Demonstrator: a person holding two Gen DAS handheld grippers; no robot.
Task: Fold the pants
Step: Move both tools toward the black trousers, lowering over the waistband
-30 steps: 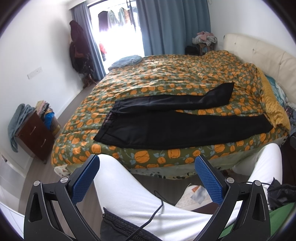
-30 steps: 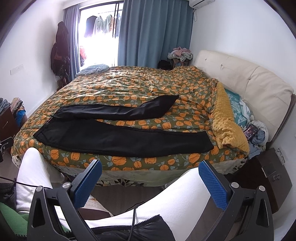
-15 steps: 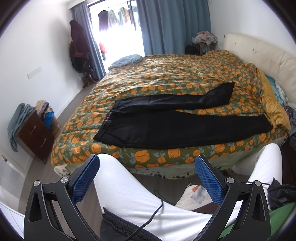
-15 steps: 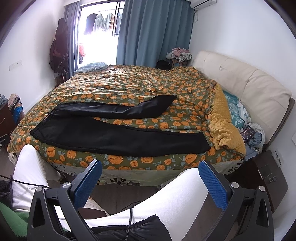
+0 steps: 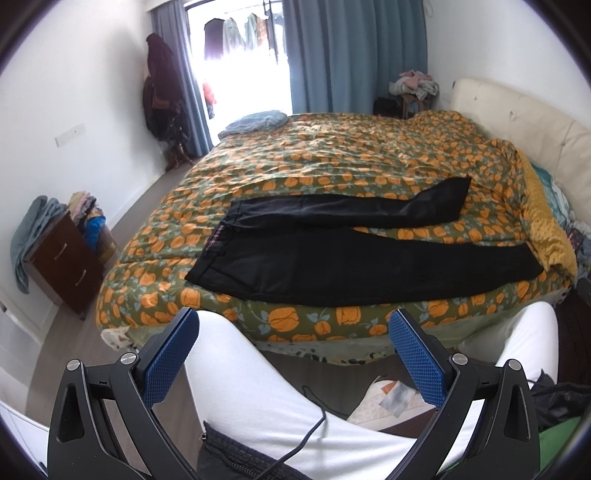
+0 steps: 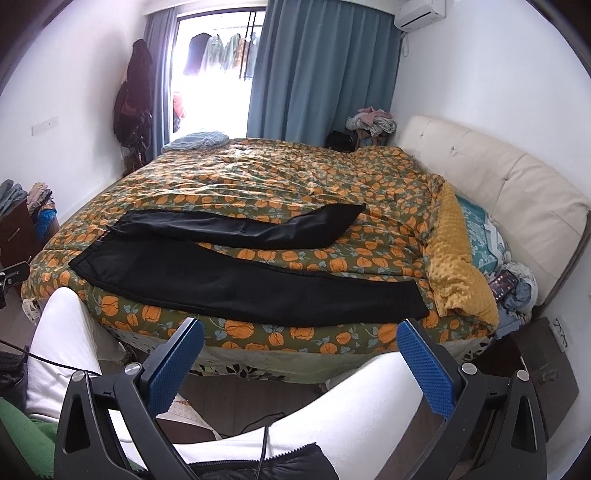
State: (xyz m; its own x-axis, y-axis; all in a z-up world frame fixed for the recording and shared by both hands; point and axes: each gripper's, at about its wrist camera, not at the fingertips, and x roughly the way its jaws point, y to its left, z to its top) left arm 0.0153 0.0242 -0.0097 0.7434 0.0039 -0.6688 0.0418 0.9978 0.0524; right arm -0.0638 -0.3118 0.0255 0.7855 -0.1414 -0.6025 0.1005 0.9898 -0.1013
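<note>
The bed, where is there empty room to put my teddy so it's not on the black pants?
The big free patch is the far half of the orange-flowered quilt, between the black pants and the blue curtain. A narrow free strip lies between the two pant legs. The near edge is crowded by the pants; the headboard side holds a yellow blanket.

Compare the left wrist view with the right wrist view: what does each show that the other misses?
Only the left wrist view shows the brown drawer cabinet front with the grey towel draped on it. Only the right wrist view shows the air conditioner and the dark nightstand. Both show the black pants spread on the orange-patterned quilt, and an open, empty gripper: left gripper, right gripper.
</note>
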